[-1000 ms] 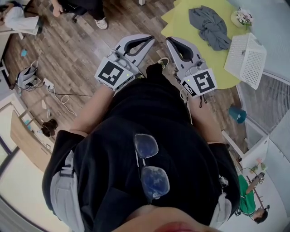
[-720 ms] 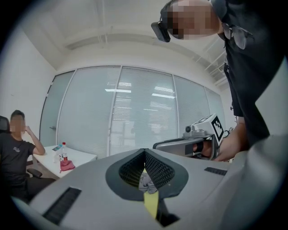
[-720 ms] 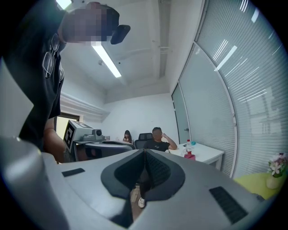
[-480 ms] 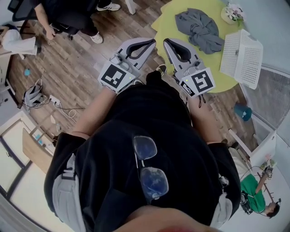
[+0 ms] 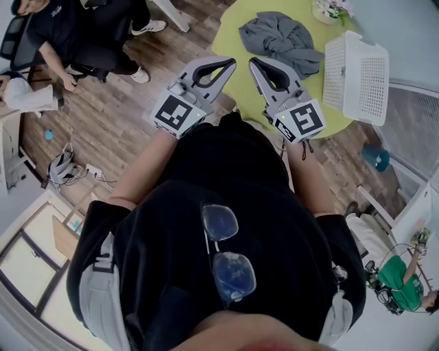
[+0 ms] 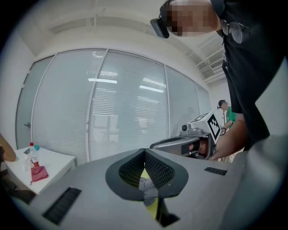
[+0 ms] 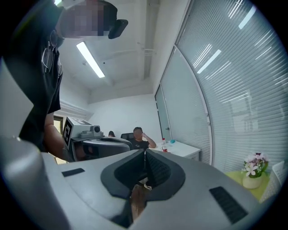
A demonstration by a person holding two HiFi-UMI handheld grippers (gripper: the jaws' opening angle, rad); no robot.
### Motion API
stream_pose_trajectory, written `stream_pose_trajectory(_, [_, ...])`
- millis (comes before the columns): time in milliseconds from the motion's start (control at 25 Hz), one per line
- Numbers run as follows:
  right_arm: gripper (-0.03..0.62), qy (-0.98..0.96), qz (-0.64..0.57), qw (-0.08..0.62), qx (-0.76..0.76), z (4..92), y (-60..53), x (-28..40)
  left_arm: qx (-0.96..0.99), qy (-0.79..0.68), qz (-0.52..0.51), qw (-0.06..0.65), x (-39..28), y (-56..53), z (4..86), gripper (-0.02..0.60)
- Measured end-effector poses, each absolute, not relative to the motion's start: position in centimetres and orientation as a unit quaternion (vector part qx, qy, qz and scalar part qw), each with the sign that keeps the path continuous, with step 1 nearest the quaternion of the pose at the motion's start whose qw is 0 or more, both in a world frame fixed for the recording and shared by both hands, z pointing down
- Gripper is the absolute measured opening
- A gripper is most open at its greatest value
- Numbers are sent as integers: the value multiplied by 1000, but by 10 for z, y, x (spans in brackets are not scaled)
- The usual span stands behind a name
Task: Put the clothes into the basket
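Flowerpot: cut off by top edge.
Tabletop: partly hidden behind right hand-held gripper, upper centre.
Grey clothes: mere sliver, left gripper view.

On my feed, the head camera looked steeply down past the person's chest, close over the left gripper and right gripper, with the table farther off. Each gripper camera looked level along its own jaws and caught the other gripper alongside.
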State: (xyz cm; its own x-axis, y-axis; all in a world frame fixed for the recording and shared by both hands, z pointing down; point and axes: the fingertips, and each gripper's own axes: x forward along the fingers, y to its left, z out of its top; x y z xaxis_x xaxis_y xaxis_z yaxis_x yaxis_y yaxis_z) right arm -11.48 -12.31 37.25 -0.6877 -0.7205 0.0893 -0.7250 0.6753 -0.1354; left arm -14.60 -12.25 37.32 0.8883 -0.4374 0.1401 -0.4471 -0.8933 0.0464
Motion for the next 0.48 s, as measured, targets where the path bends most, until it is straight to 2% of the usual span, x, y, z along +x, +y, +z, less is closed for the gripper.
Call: stream_pose_trajectory(480, [28,-872,116,36,474,406,-136,-19,984,-144,103,29,-60,-146,392,11])
